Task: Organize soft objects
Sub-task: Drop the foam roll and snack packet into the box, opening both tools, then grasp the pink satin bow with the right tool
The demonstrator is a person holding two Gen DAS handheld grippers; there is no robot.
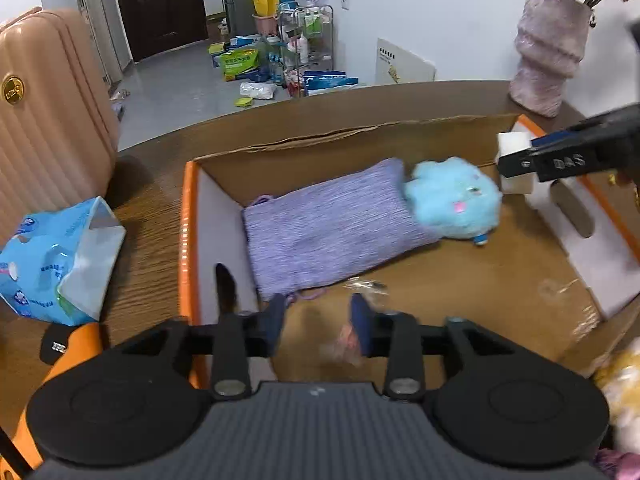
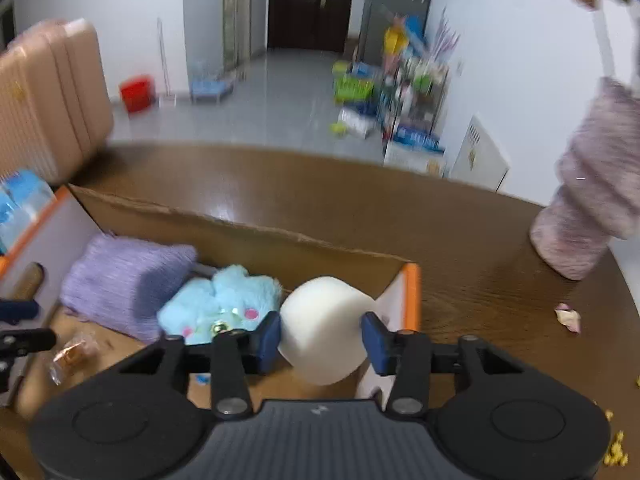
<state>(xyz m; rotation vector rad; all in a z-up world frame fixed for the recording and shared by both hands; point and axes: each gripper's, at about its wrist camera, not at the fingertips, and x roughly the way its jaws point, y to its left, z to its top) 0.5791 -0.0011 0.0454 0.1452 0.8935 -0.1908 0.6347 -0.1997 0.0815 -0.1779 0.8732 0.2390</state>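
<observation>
The white foam block (image 2: 324, 330) sits low centre in the right wrist view, between the right gripper (image 2: 320, 338) pads; the left pad seems to touch it, the right shows a sliver of gap, so whether it is clamped I cannot tell. It looks light and squashy, best pinched gently across its middle. It hangs over the cardboard box (image 1: 320, 140), just beside the blue plush toy (image 1: 454, 198) and purple knit pouch (image 1: 332, 232). The left gripper (image 1: 318, 322) hovers spread and empty at the box's near edge.

A lived-in home. A dark entrance door (image 1: 158, 4) opens onto a tiled hallway beside a pink suitcase (image 1: 48, 116). A cluttered supplies rack (image 1: 306, 36) and a vase of dried flowers (image 1: 550, 48) stand near the wooden table (image 1: 152, 200).
</observation>
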